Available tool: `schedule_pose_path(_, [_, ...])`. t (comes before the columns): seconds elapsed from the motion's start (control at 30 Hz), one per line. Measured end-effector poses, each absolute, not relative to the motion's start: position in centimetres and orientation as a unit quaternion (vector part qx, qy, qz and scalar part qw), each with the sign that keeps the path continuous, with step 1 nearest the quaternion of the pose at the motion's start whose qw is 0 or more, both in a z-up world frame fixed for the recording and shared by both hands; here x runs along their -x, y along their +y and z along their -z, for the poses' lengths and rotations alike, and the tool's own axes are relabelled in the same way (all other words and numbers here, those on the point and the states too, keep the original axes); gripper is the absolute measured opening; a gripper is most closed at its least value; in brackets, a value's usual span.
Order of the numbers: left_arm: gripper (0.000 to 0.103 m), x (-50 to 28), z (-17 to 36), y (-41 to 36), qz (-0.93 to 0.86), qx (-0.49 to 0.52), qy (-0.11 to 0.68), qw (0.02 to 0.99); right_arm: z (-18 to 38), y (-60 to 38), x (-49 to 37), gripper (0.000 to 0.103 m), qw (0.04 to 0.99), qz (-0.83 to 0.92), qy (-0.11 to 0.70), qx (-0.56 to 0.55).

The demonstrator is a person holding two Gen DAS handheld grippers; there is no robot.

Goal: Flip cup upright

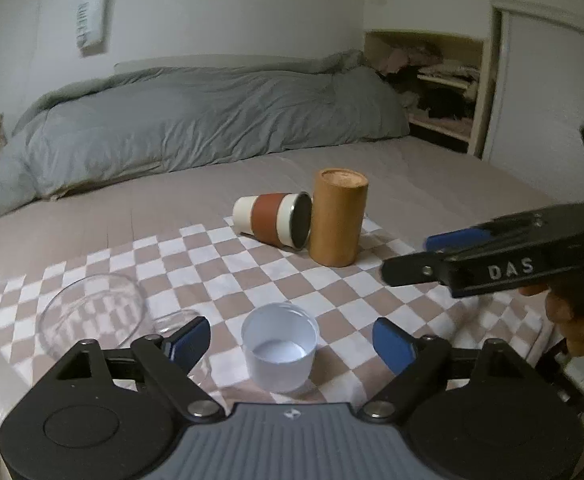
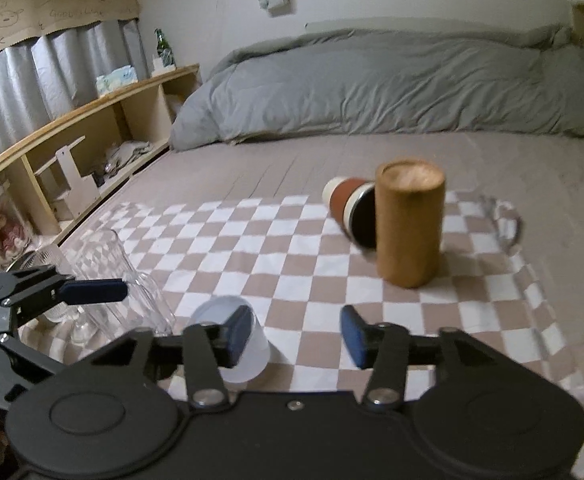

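A: Where is the cup lying?

B: The cream-and-rust cup (image 1: 272, 220) lies on its side at the far edge of the checkered cloth (image 1: 228, 276) on the bed (image 1: 432, 176), its dark mouth touching an upright tan cylinder (image 1: 338, 218).

A: And the grippers?

B: The left gripper (image 1: 292, 340) hangs at the cloth's near edge, jaws wide apart, with a small white cup (image 1: 279, 352) upright between them; the fallen cup is well beyond. The right gripper (image 2: 296, 334) is also spread, empty, the cup far ahead and slightly right of its fingers.

A: Anything else?

B: Clear glasses (image 1: 92, 316) lie at the cloth's left edge.
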State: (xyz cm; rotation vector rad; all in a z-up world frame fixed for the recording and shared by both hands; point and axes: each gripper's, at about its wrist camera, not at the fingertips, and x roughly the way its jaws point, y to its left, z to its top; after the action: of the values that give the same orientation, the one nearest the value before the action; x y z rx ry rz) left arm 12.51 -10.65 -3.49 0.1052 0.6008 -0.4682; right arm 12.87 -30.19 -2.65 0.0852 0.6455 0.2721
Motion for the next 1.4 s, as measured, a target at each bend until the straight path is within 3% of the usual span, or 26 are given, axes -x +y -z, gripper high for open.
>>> schedule_pose_path(0.3, [0.103, -8.9, 0.5, -7.6, 0.167, -0.038, 0.269, 0.948, -0.5, -29.7, -8.4, 0.1, 0.952, -0.076, 0.298, -0.013])
schedule_pose_path(0.37, [0.103, -8.3, 0.0, -7.0, 0.152, -0.034, 0.268, 0.951, -0.8, -29.5, -7.4, 0.102, 0.952, -0.069, 0.299, -0.008])
schedule_pose_path(0.6, [0.103, -6.1, -0.5, -4.7, 0.113, -0.012, 0.296, 0.948, -1.5, -28.5, -4.3, 0.103, 0.951, -0.05, 0.304, -0.008])
schedule_pose_path(0.93, [0.103, -2.5, -0.8, -3.8, 0.09, -0.013, 0.278, 0.956, -1.7, -26.5, 0.4, 0.103, 0.962, -0.024, 0.273, 0.002])
schedule_pose_path(1.4, [0.103, -1.1, -0.2, -2.7, 0.056, -0.012, 0.283, 0.957, -0.8, -24.8, 1.7, 0.103, 0.963, -0.019, 0.267, 0.014])
